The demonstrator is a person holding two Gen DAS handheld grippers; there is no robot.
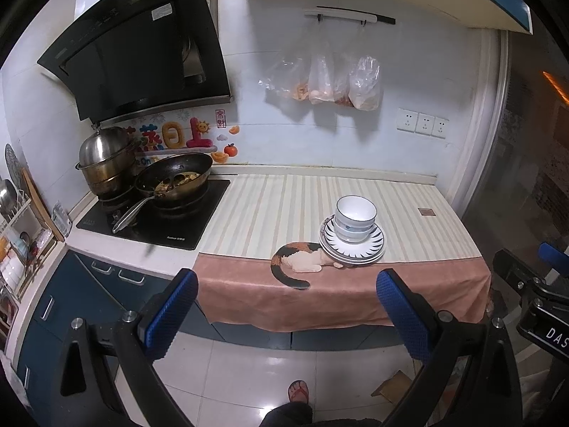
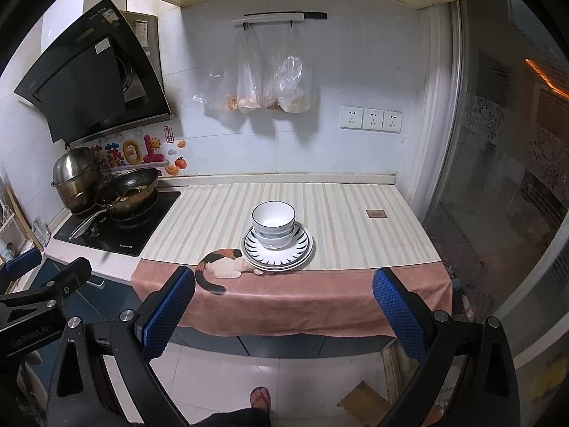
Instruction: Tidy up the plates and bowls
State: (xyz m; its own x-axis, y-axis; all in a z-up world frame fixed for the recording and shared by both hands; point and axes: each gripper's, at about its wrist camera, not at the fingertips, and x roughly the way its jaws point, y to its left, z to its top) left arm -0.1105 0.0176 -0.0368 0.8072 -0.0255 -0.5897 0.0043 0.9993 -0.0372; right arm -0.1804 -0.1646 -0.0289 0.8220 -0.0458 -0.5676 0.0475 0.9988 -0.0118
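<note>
Stacked white glazed bowls (image 2: 273,226), round w/ dark rim line, sit nested on stacked round plates (image 2: 300,249) w/ black ray pattern. Stack rests on striped cloth (image 2: 355,227) covering counter, near its pink front band & calico cat print (image 2: 222,265). Left gripper (image 1: 286,315) & right gripper (image 2: 282,311): blue knurled pads spread wide, nothing held, both well short of counter edge. Far left: black wok (image 2: 128,188), steel pot (image 2: 76,174) on glossy hob.
</note>
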